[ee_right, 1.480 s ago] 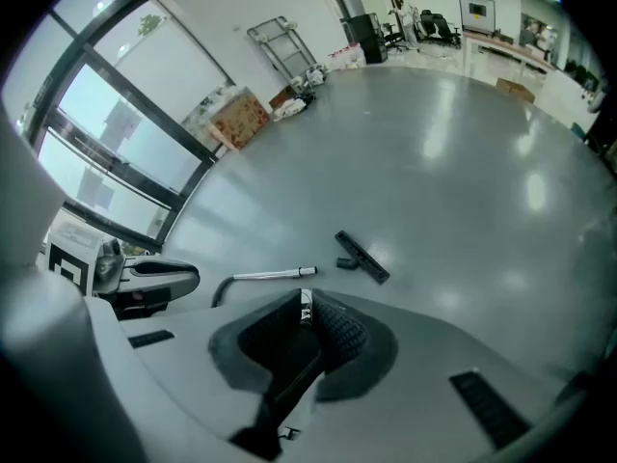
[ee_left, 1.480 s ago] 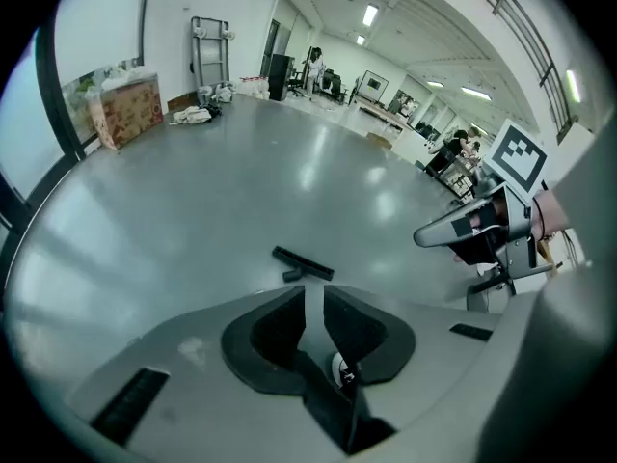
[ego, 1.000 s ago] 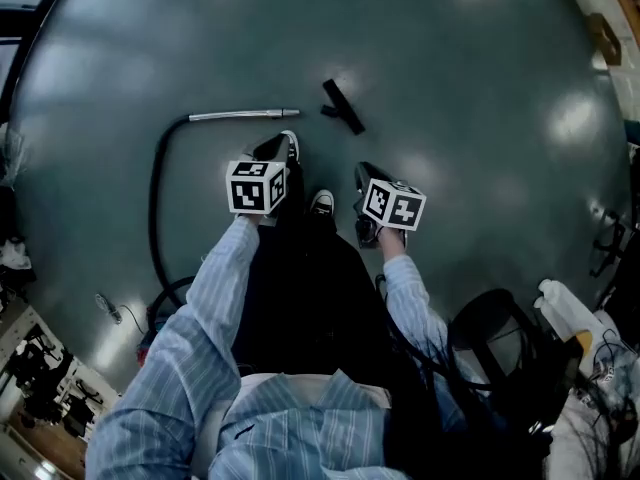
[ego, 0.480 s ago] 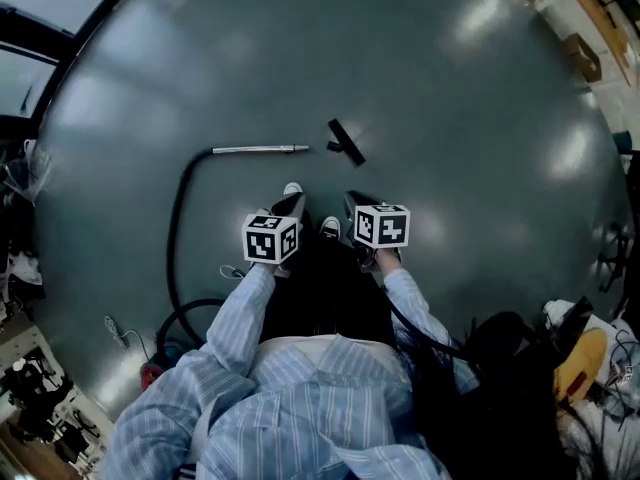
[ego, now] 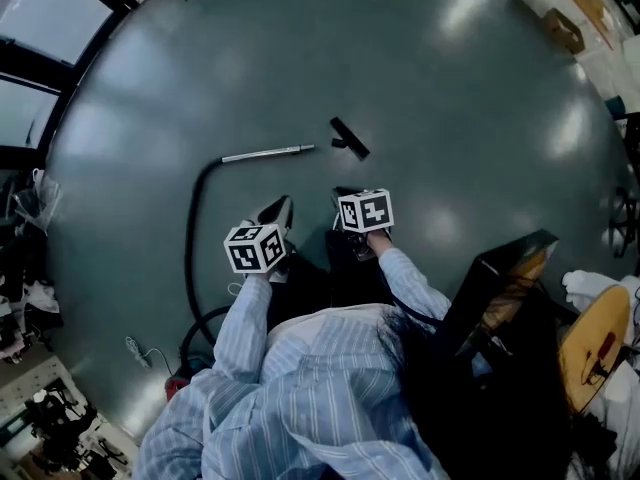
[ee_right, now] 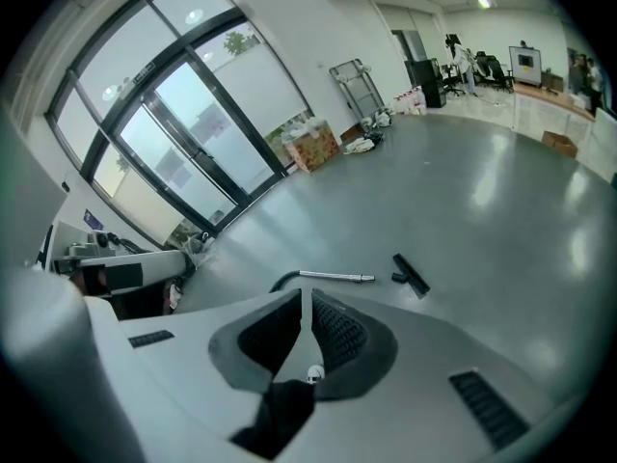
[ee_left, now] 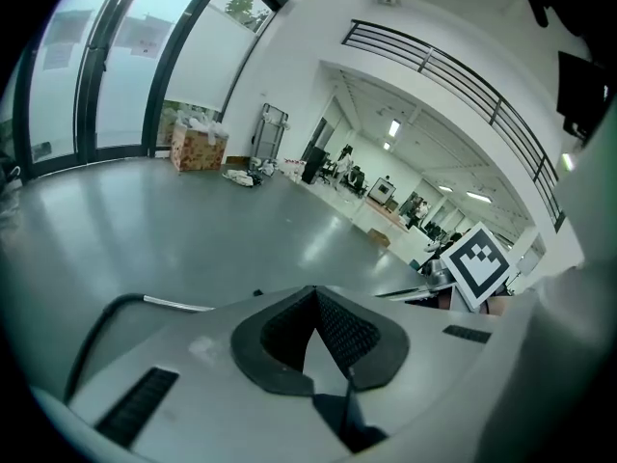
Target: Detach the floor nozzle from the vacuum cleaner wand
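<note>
both grippers had risen from the floor and drawn back toward the person since the earlier frames; the nozzle and wand had kept their places.

position of parts:
- the nozzle lay flat on the floor, just beside the wand's free end but apart from it, with a clear gap between them. judged from this, detachment was complete.
- the hose curved from the wand's other end back toward the person.

tool state:
- left gripper: pads pressed together, nothing between them.
- right gripper: pads all but closed, a thin slit remaining, nothing held.
- both hung well clear of the parts.

handling, as judged:
- the nozzle looked like light, rigid plastic. its short neck offered the surest hold, since the flat bar would twist in a pinch.
- the wand appeared a stiff, smooth metal tube and likely slippery. a hold near its free end would be preferred, as the limp hose would drag on it.
</note>
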`<state>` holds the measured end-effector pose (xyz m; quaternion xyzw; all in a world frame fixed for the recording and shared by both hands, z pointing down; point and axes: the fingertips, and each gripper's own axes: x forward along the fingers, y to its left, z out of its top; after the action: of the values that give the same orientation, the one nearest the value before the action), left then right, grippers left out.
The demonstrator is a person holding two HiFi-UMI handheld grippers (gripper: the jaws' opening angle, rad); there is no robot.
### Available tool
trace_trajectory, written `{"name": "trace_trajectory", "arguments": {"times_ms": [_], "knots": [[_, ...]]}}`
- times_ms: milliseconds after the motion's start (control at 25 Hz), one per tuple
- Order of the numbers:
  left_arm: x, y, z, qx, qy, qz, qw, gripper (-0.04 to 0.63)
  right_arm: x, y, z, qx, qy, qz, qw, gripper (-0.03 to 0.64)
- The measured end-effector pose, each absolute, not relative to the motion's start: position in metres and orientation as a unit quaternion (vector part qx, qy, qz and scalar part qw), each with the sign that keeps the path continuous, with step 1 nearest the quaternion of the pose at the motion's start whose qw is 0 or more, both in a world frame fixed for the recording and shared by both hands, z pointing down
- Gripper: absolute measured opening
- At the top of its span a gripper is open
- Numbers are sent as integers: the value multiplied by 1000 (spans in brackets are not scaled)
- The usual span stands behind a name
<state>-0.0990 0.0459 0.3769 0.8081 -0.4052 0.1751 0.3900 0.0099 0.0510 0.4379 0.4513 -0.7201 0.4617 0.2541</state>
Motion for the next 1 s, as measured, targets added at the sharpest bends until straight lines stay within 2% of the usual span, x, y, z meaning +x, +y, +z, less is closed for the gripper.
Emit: {"name": "trace_trajectory", "arguments": {"times_ms": [360,640,840,1000], "knots": [[-163,112,344,836,-374,155,371,6,-67,85,398,459,-740,420,256,40],[-222,171,333,855,-339,141,367,6,-129,160,400,475,-716,457,230,38],[-238,197,341,860,-335,143,357,6,-141,209,401,475,-713,446,258,39],[-215,223,342,857,-326,131,376,6,-113,246,394,483,-706,446,262,40]]}}
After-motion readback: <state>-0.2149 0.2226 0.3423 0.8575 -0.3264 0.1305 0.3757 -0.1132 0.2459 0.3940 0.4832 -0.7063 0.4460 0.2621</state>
